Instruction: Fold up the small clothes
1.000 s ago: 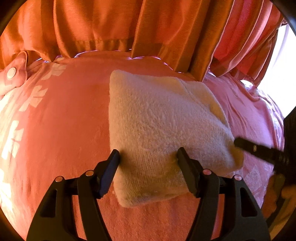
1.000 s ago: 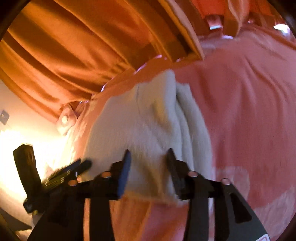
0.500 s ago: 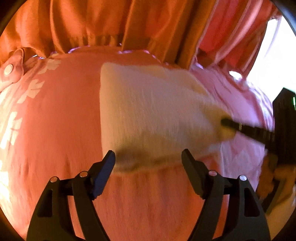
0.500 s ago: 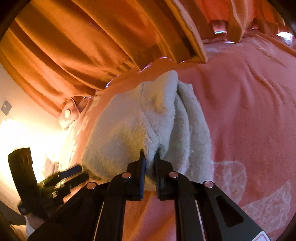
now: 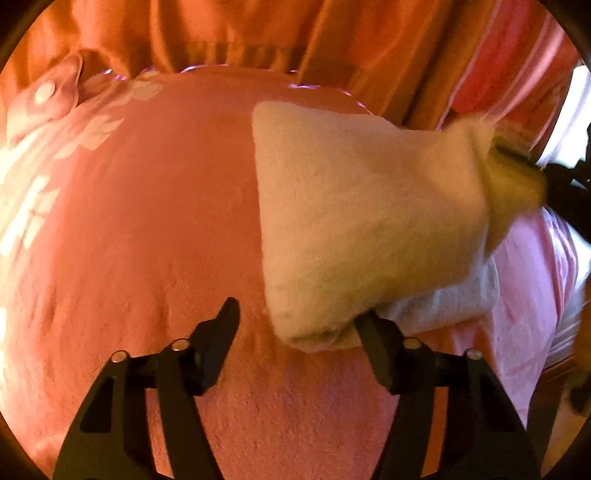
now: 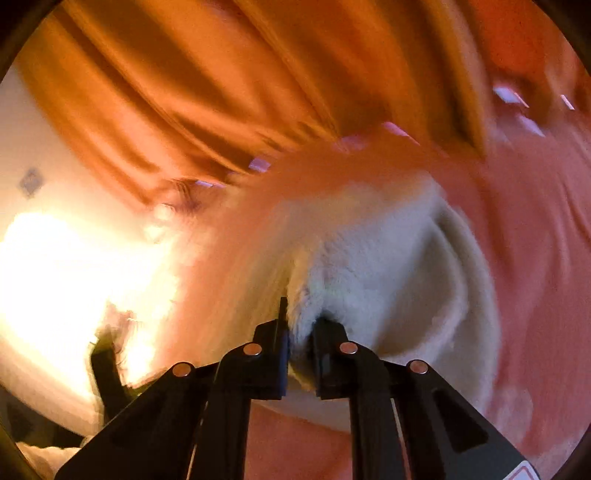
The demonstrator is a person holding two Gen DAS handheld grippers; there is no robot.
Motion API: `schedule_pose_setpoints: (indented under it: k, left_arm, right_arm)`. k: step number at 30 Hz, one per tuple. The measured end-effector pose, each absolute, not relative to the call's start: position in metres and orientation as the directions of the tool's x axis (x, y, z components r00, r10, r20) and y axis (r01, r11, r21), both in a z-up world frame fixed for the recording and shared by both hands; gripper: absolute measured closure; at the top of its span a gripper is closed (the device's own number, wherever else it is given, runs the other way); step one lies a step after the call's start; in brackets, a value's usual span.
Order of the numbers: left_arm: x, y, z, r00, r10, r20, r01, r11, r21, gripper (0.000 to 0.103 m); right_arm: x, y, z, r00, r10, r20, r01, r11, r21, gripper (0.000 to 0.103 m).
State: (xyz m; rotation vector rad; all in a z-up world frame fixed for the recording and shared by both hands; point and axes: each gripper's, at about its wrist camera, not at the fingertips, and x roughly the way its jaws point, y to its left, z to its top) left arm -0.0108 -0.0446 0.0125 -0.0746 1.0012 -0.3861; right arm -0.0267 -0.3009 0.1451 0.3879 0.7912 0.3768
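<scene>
A folded cream fleece cloth lies on the pink bedspread, its right end lifted off the bed. My left gripper is open and empty, just in front of the cloth's near corner, which rests by its right finger. My right gripper is shut on the cloth's edge and holds it raised. The right wrist view is blurred by motion. The right gripper shows dark at the far right of the left wrist view.
Orange curtains hang close behind the bed. A pink pillow with a round button sits at the back left. White flower prints mark the bedspread's left side. A bright window is at the right.
My right gripper closed on the cloth's edge and lifted it, dragging the cloth to the right. My left gripper stayed open and drew back off the cloth toward the left.
</scene>
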Motion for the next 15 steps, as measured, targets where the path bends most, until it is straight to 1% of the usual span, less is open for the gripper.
schedule_pose_setpoints:
  k: [2,4,5,8,10,12,14,15]
  left_arm:
    - [-0.008,-0.040,0.001,0.445,-0.338,-0.829,0.250,0.936,-0.247,0.055]
    - [-0.010,-0.033,-0.004,0.440,-0.357,-0.824,0.218,0.933,-0.287,0.058]
    - [-0.011,-0.030,-0.003,0.445,-0.360,-0.820,0.205,0.932,-0.298,0.061]
    - [-0.015,-0.023,-0.005,0.447,-0.376,-0.812,0.167,0.927,-0.336,0.061]
    - [-0.017,-0.017,-0.006,0.448,-0.394,-0.802,0.146,0.918,-0.369,0.061]
    - [-0.018,-0.016,-0.005,0.444,-0.399,-0.802,0.147,0.916,-0.374,0.061]
    - [-0.019,-0.015,-0.004,0.437,-0.408,-0.802,0.150,0.912,-0.383,0.061]
    - [-0.018,-0.014,-0.004,0.435,-0.413,-0.800,0.153,0.910,-0.386,0.063]
  right_arm:
    - [-0.018,-0.263,0.171,0.634,0.514,-0.577,-0.290,0.851,0.439,0.092]
    - [-0.010,-0.227,0.178,0.598,0.551,-0.582,-0.363,0.834,0.416,0.093]
    - [0.000,-0.204,0.180,0.574,0.554,-0.603,-0.397,0.832,0.387,0.093]
    - [0.020,-0.162,0.173,0.513,0.565,-0.646,-0.454,0.817,0.355,0.093]
    - [0.026,-0.150,0.170,0.494,0.571,-0.656,-0.468,0.810,0.352,0.093]
    - [0.030,-0.153,0.176,0.505,0.568,-0.649,-0.464,0.813,0.351,0.093]
    - [0.031,-0.176,0.193,0.553,0.549,-0.627,-0.436,0.832,0.344,0.093]
    - [0.023,-0.196,0.198,0.582,0.537,-0.611,-0.410,0.842,0.349,0.093]
